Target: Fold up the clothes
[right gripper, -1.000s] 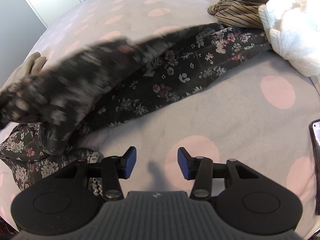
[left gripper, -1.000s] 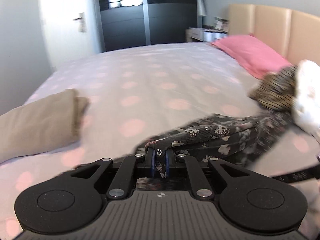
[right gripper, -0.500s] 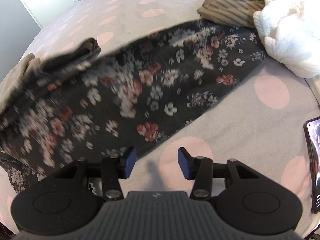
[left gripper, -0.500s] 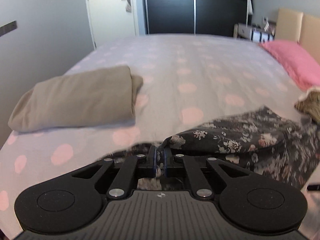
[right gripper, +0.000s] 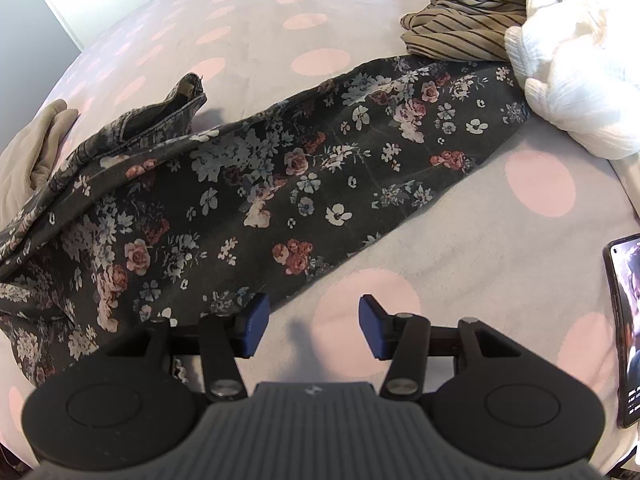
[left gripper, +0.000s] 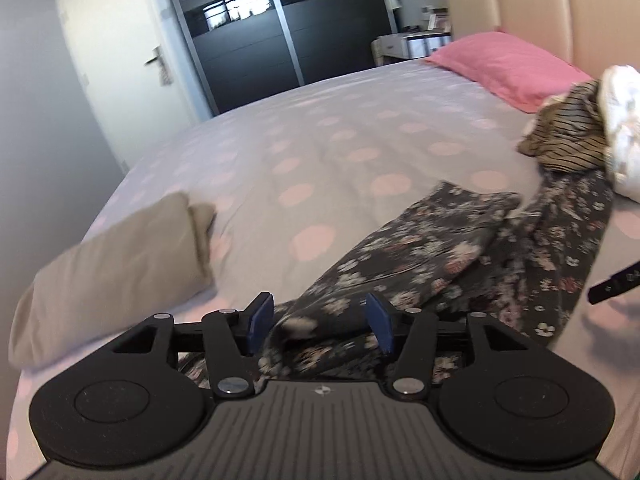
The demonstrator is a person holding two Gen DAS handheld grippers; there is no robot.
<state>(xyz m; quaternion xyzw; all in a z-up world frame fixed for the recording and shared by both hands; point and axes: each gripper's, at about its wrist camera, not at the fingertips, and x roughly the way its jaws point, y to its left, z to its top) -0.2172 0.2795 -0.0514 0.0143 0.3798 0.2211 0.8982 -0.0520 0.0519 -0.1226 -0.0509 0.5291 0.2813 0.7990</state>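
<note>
The left gripper (left gripper: 318, 322) has its jaws spread wide. A bunched part of the floral trousers (right gripper: 280, 184) lies between the blue pads (left gripper: 256, 322), but the pads do not press on it; the cloth there is a little blurred, so I cannot tell if it touches one pad. The right gripper (right gripper: 312, 326) is also spread wide and holds nothing. It hangs over the bed (right gripper: 500, 248), above a pink dot of the cover, just beside the near edge of the trousers.

The trousers lie on the bed as a long band, running from the lower left toward the upper right. In the right wrist view the cloth lies mostly flat, with the waistband end (right gripper: 176, 106) standing up a little at the upper left. The far end of the trousers goes under a striped garment (right gripper: 464, 28) and a white garment (right gripper: 572, 92), which lie together in a heap. In the left wrist view one layer of the trousers (left gripper: 420, 252) is folded over another.

A folded beige garment (left gripper: 116, 268) lies on the left of the bed, near the trousers but apart from them. A pink pillow (left gripper: 504, 64) is at the headboard (left gripper: 560, 12). A phone (right gripper: 624, 320) lies on the cover at the right edge, screen lit.
</note>
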